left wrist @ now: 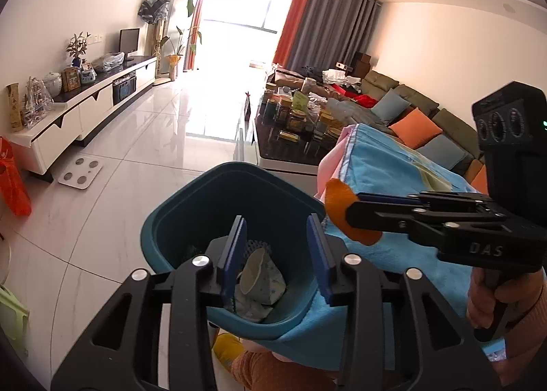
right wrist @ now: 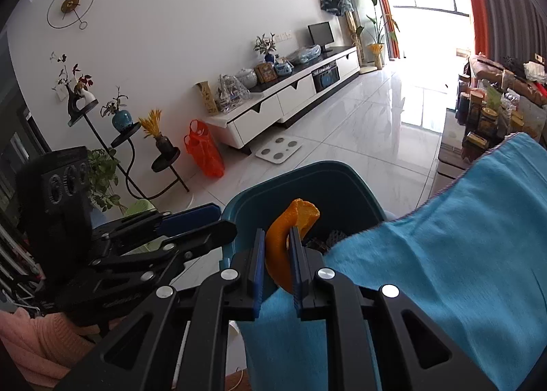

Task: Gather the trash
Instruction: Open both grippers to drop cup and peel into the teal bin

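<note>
A teal trash bin (left wrist: 171, 223) stands on the floor beside a surface draped in a blue cloth (left wrist: 393, 165). It holds a paper cup (left wrist: 254, 271) and crumpled wrappers. My left gripper (left wrist: 278, 254) is open and empty, just above the bin's mouth. My right gripper (right wrist: 278, 268) is shut on an orange peel (right wrist: 290, 223) and holds it over the bin's rim (right wrist: 307, 169). In the left wrist view the peel (left wrist: 336, 199) sits at the right gripper's tip, beside the bin's right edge.
A white TV cabinet (right wrist: 290, 97) lines the left wall, with a bathroom scale (right wrist: 278, 150) and an orange bag (right wrist: 205, 151) on the tiled floor. A plant stand (right wrist: 126, 138) is at left. A cluttered coffee table (left wrist: 301, 124) and sofa (left wrist: 427, 124) lie right.
</note>
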The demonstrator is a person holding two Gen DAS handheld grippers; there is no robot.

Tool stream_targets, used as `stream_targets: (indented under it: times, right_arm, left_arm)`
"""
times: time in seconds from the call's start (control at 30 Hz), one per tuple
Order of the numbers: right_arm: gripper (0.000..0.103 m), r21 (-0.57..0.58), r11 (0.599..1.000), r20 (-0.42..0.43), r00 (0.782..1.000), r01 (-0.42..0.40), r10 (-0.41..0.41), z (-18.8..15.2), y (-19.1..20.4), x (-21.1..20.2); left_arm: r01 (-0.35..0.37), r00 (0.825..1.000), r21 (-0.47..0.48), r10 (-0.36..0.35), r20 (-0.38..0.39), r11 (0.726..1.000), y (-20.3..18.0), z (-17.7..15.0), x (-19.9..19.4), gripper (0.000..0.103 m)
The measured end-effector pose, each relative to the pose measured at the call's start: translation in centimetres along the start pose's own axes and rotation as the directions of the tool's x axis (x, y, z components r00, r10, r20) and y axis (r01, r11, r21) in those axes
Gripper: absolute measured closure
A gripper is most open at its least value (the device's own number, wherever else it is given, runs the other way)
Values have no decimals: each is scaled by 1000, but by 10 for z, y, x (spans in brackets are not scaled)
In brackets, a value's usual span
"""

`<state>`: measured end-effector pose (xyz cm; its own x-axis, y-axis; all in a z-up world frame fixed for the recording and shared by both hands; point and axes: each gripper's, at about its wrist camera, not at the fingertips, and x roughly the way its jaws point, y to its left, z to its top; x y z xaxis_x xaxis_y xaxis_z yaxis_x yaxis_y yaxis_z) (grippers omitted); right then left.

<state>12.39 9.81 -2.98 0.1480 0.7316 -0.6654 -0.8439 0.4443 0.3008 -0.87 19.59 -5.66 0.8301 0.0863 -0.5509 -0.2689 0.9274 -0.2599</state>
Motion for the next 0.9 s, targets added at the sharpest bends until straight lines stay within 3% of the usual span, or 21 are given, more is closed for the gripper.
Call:
stream_targets:
  times: [0.47, 0.9]
  right_arm:
    - [90, 41, 999, -74, 997, 11, -8, 21, -8, 48]
    - [88, 52, 998, -117, 993, 36, -29, 30, -15, 65]
  left_arm:
    - [-49, 999, -5, 49, -6, 999, 12, 3, -6, 45]
    - [-78, 997, 2, 78, -6, 997, 14, 9, 3, 30]
